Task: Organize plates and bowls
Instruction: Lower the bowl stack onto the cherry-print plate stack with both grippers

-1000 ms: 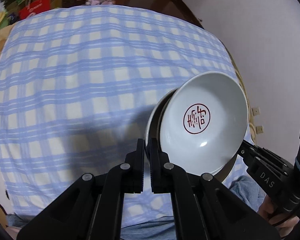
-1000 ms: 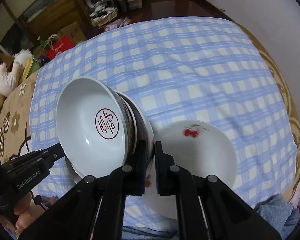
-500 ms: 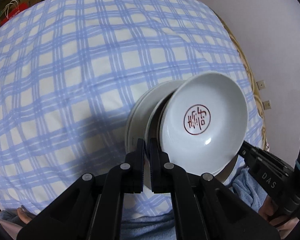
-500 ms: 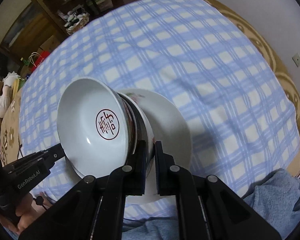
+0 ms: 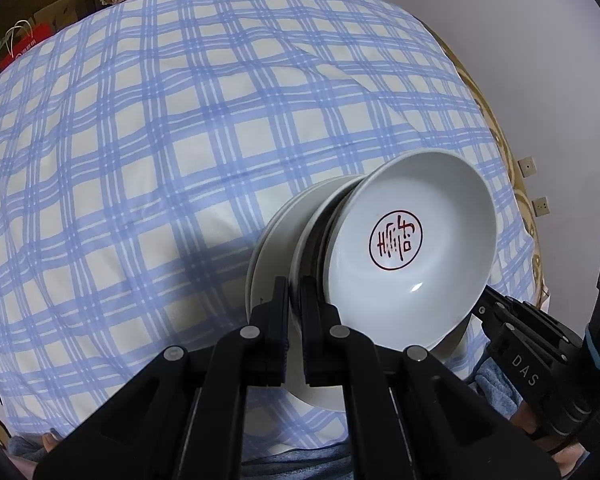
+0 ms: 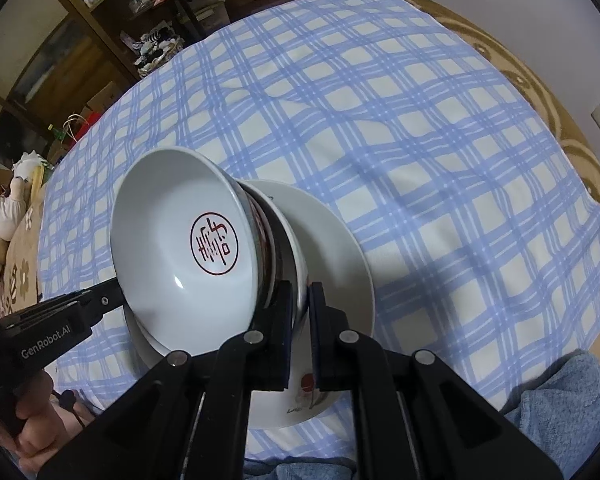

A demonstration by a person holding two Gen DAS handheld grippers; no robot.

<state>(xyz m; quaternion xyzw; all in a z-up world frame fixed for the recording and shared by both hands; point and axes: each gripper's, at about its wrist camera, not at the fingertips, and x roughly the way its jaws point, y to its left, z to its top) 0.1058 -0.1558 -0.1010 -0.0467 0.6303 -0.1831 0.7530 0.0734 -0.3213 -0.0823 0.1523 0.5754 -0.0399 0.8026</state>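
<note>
Jaws shut: left gripper (image 6: 111,300) reads "GenRobot.AI", right gripper (image 5: 484,298) "DAS".

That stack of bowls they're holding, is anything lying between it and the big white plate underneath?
Nothing visible. The stack of bowls, pinched by the left gripper and right gripper, hangs right over the white plate, which looks bare.

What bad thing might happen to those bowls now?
1. The stack of bowls is pinched only at thin rims by the left gripper and the right gripper. If either lets go first, it could tip.
2. The top bowl with the red mark just sits nested and may slide out.
3. The flat plate lies right under the stack on the soft checked cloth; setting down hard might chip it.
</note>
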